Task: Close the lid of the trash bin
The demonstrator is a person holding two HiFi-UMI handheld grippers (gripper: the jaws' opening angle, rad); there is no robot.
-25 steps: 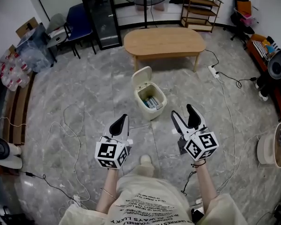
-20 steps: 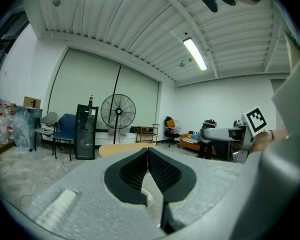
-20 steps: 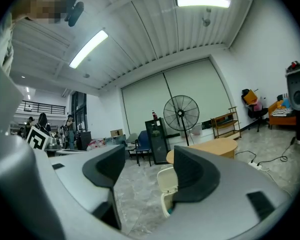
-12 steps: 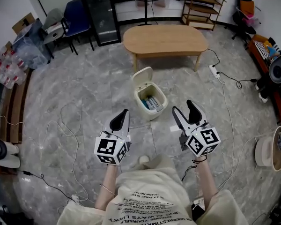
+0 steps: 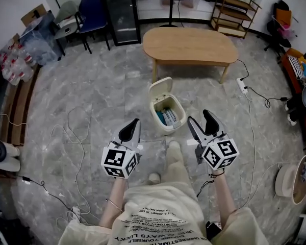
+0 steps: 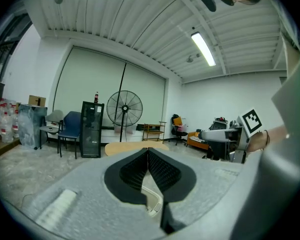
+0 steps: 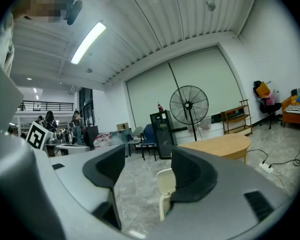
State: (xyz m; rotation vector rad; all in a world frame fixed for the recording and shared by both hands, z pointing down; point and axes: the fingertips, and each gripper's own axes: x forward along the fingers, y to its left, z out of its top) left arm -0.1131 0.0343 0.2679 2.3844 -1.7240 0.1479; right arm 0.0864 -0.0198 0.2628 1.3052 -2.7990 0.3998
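Note:
A cream trash bin (image 5: 168, 117) stands on the grey floor with its lid (image 5: 159, 88) tipped up and open at the far-left side; blue and white items lie inside. My left gripper (image 5: 135, 123) hovers near-left of the bin, its jaws pressed together on nothing. My right gripper (image 5: 198, 118) hangs near-right of the bin with jaws apart and empty. In the left gripper view, the left gripper (image 6: 148, 156) hides most of the bin (image 6: 153, 202). In the right gripper view the upright lid (image 7: 166, 180) shows between the spread jaws of the right gripper (image 7: 147, 165).
An oval wooden table (image 5: 189, 45) stands just behind the bin. Cables (image 5: 76, 137) trail over the floor at left, and a power strip (image 5: 243, 83) with its cord lies at right. The person's shoe (image 5: 173, 147) is planted just before the bin.
The person has stepped forward, one foot now reaching between the grippers toward the bin. Both grippers keep their jaw states and stay at about the same height.

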